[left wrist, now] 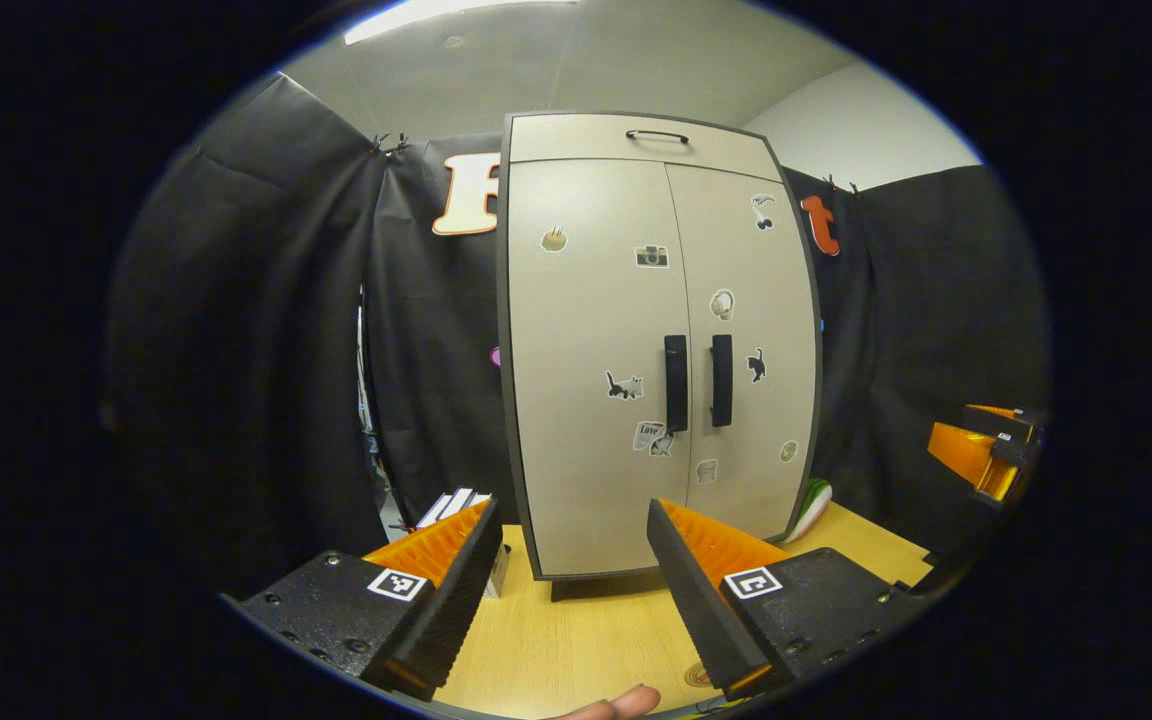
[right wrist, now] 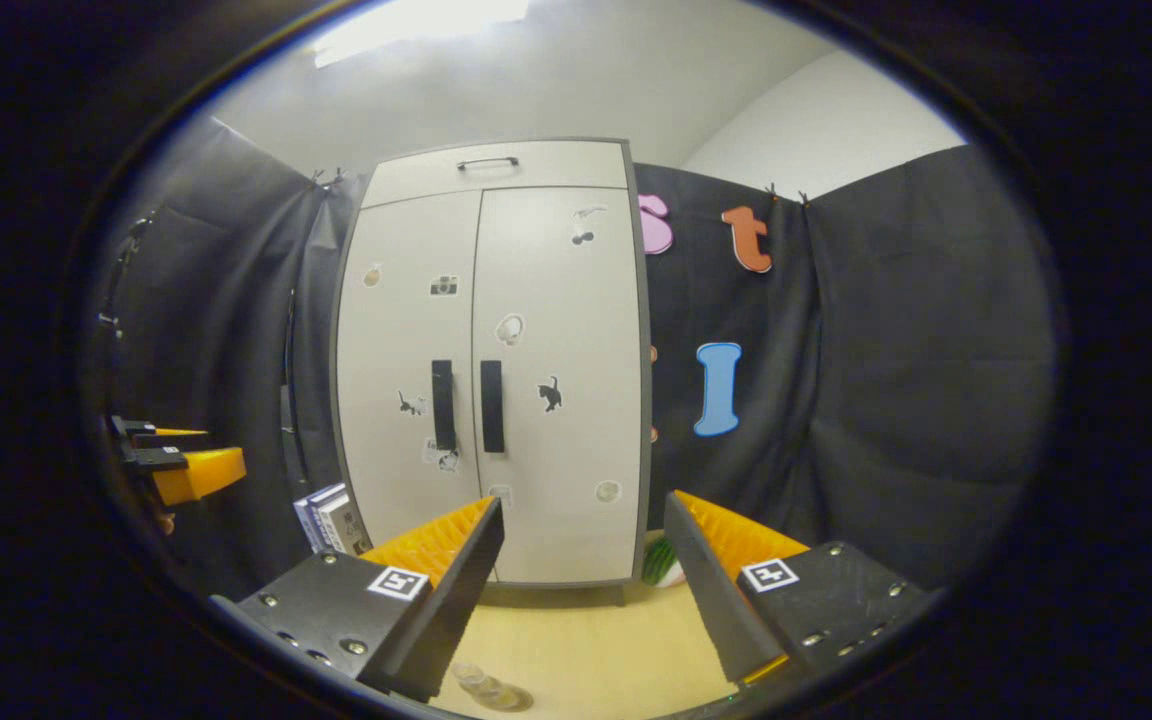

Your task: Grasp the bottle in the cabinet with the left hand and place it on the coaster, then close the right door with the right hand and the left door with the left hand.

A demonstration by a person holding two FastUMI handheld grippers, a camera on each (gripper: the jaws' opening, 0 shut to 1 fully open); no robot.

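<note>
The beige cabinet (left wrist: 656, 300) stands on the wooden table with both doors shut, its two dark handles (left wrist: 698, 380) side by side at the middle. My left gripper (left wrist: 573, 520) is open and holds nothing, a short way in front of the cabinet's foot. My right gripper (right wrist: 584, 505) is likewise open and holds nothing, facing the same cabinet (right wrist: 496, 380). At the bottom edge of the right gripper view a clear bottle (right wrist: 479, 683) seems to stand on a round coaster (right wrist: 516, 698). A sliver of the coaster (left wrist: 698, 676) shows beside my left gripper's right-hand finger.
Books (left wrist: 451, 505) lean at the cabinet's left foot, and a green and white thing (left wrist: 812, 505) lies at its right foot. The other gripper (left wrist: 986, 455) hangs far right in the left gripper view. A fingertip (left wrist: 621, 704) shows at the bottom edge. Light wooden table (left wrist: 576, 630).
</note>
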